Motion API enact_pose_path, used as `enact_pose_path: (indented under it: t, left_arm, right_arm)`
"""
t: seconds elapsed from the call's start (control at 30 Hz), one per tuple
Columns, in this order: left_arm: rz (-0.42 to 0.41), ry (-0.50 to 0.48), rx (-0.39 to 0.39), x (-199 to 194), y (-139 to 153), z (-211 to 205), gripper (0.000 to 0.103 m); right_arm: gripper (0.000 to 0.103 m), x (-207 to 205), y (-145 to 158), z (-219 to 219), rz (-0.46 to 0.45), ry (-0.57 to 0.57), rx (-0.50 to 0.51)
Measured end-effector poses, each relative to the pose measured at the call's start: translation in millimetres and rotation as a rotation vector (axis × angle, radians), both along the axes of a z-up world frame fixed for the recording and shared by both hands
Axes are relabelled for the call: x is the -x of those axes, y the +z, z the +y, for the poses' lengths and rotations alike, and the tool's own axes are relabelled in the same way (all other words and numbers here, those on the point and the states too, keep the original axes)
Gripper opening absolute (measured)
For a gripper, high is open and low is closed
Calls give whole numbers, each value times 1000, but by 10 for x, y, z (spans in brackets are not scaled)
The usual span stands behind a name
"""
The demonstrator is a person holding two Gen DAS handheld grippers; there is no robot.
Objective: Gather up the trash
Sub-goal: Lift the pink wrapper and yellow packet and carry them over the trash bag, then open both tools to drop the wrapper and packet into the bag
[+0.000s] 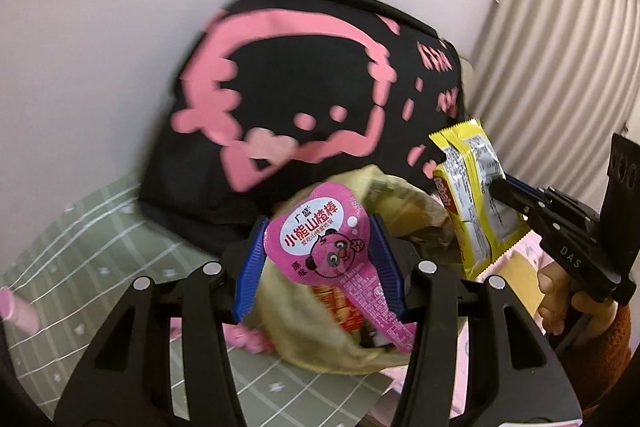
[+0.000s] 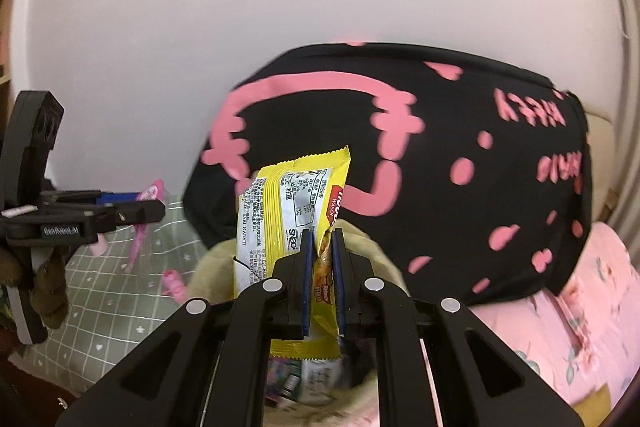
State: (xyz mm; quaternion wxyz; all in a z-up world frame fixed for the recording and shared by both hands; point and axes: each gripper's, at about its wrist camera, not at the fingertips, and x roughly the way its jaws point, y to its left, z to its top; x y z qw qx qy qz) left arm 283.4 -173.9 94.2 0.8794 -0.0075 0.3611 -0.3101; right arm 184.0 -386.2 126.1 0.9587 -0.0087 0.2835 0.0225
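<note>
Carrying step: the left tongs (image 1: 318,255) pinch a pink spoon-shaped foil snack wrapper (image 1: 324,247) across its wide head, and the right tongs (image 2: 322,267) stand nearly pressed together on a yellow crinkled wafer wrapper (image 2: 292,219), both held just above the mouth of a pale yellow soft bag (image 1: 356,343) resting on the bed. Judged next move: bring each wrapper over the opening and spread the tongs so it falls in among the trash already there. The left view alone shows the pink wrapper's printed face and the person's fingers (image 1: 554,307), whereas the right view shows pink scraps (image 2: 174,281) on the green checked sheet (image 2: 108,299) and the black pink-printed cushion (image 2: 440,163) in full.
</note>
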Motion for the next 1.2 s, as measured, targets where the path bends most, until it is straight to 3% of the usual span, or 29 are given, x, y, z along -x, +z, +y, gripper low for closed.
enact_pose_path:
  t: [0.3, 0.6, 0.97, 1.2]
  left_arm:
    - [116, -88, -5, -131, -321, -544, 49]
    - [133, 21, -22, -168, -391, -509, 51]
    - [85, 233, -93, -18, -341, 16, 51]
    - [87, 331, -75, 247, -381, 646, 51]
  right_arm:
    - [10, 42, -115, -312, 17, -42, -45]
    - [10, -104, -321, -262, 65, 40, -52]
    - [10, -360, -688, 44, 180, 199, -75]
    - [15, -283, -851, 240, 229, 167, -57]
